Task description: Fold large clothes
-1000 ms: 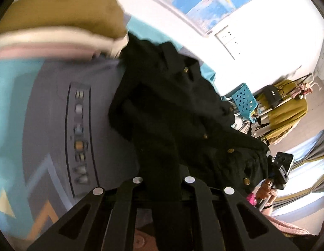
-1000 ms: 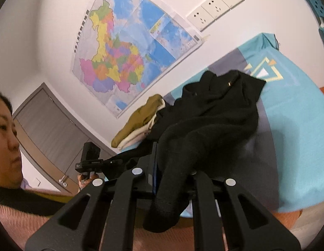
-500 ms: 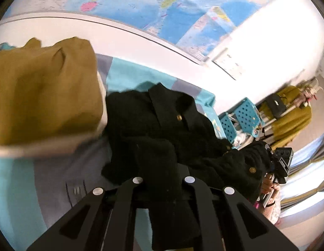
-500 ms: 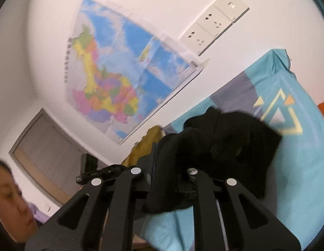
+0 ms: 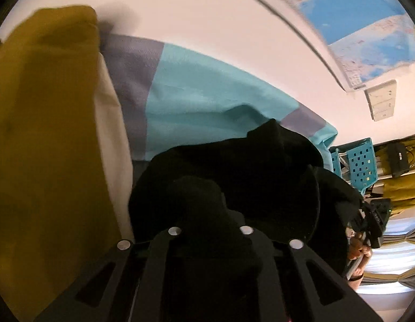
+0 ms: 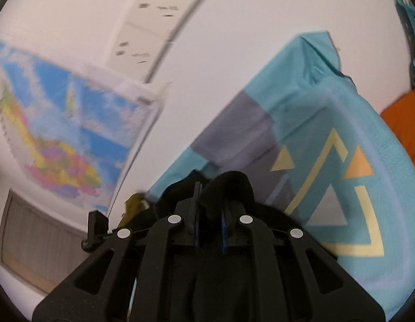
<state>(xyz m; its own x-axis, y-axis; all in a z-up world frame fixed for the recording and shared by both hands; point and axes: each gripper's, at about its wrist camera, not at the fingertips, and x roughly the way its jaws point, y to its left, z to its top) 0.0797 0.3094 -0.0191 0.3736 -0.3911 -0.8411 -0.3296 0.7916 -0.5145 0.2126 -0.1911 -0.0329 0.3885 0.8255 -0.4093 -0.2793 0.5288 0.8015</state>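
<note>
Bunching thick black fleece coat (image 5: 234, 171) on bedsheet (image 5: 202, 102)

The coat (image 5: 234, 177) is plain black, and both the left gripper (image 5: 210, 230) and the right gripper (image 6: 210, 220) are black with silver screw heads. The bed sheet (image 6: 341, 123) is turquoise with grey blocks and, at four o'clock in the right wrist view, pale yellow, orange and grey triangles. The folded garment (image 5: 46, 134) at nine o'clock is mustard over cream; the wall map (image 6: 59, 123) is blue with multicoloured regions.
</note>
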